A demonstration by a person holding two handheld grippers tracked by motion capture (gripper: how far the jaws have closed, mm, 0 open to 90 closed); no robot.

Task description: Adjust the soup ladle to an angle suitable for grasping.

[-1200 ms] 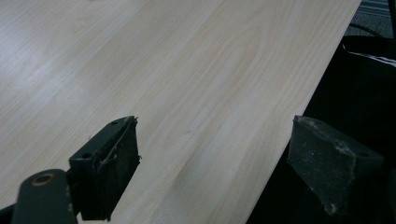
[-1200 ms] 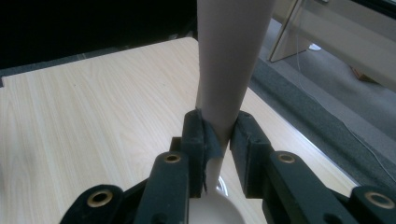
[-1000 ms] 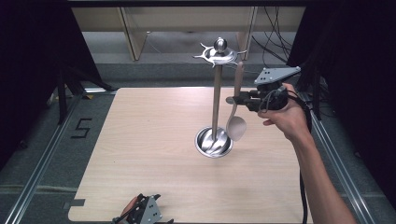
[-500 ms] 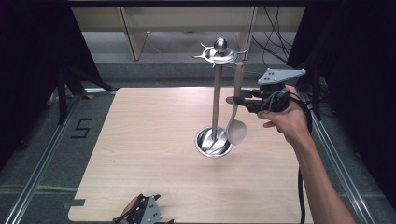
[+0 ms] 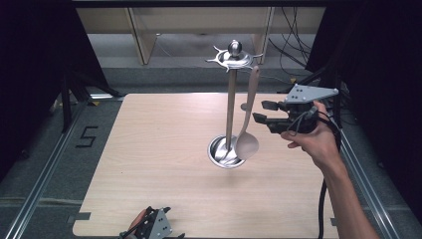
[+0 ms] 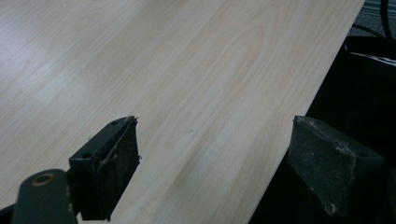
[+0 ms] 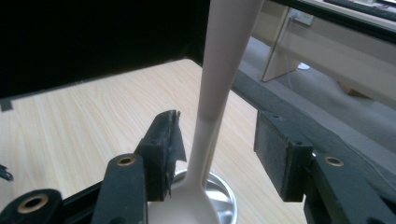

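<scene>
Right gripper (image 5: pixel 263 111) backs off rightward, jaws just opening — spoon (image 5: pixel 246 130) between them, untouched, hanging from rack (image 5: pixel 230 104) at table's (image 5: pixel 149 149) far right. Left gripper (image 6: pixel 212 156) spread wide, near edge.

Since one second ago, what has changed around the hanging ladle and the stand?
The right gripper has let go of the ladle: its fingers have just been opening and now stand clear on both sides of the handle, and the hand drew back slightly to the right. The ladle hangs from the stand by itself. The left gripper stayed at the table's near edge, open.
</scene>
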